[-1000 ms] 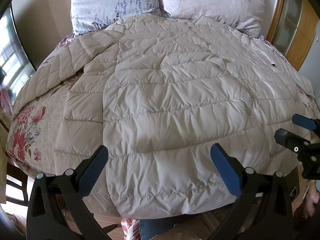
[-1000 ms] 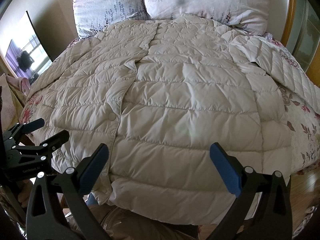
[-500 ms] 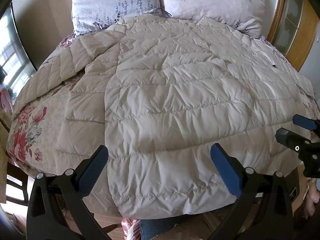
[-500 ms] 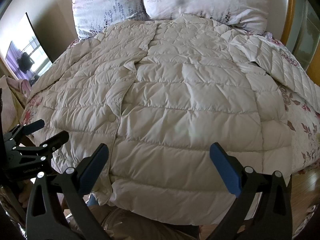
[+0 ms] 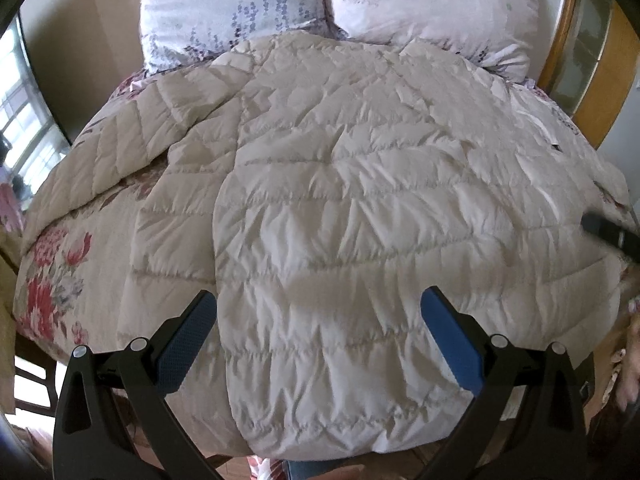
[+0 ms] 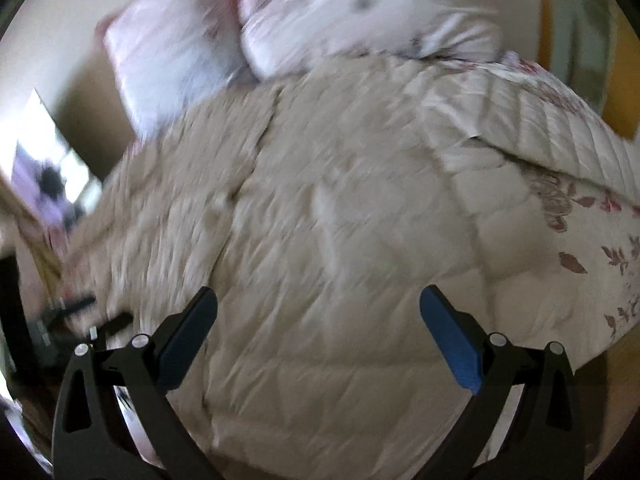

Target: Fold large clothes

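A large beige quilted down coat [image 5: 340, 220] lies spread flat on the bed, hem towards me, one sleeve [image 5: 120, 160] stretched out to the left. My left gripper [image 5: 318, 320] is open and empty, just above the coat's lower hem. My right gripper [image 6: 318, 320] is open and empty over the coat [image 6: 320, 260]; that view is blurred by motion. The coat's other sleeve [image 6: 560, 128] runs out to the right. One finger of the right gripper [image 5: 608, 232] shows at the right edge of the left wrist view.
Two floral pillows [image 5: 240, 4] lean at the head of the bed. A flowered bedspread [image 5: 52, 280] shows beside the coat on both sides. A wooden headboard [image 5: 560, 40] stands at the back right. A window [image 5: 16, 128] is on the left.
The right gripper has swung sharply right and forward over the coat, blurring its view. The left gripper has moved slightly forward. The coat has not moved.
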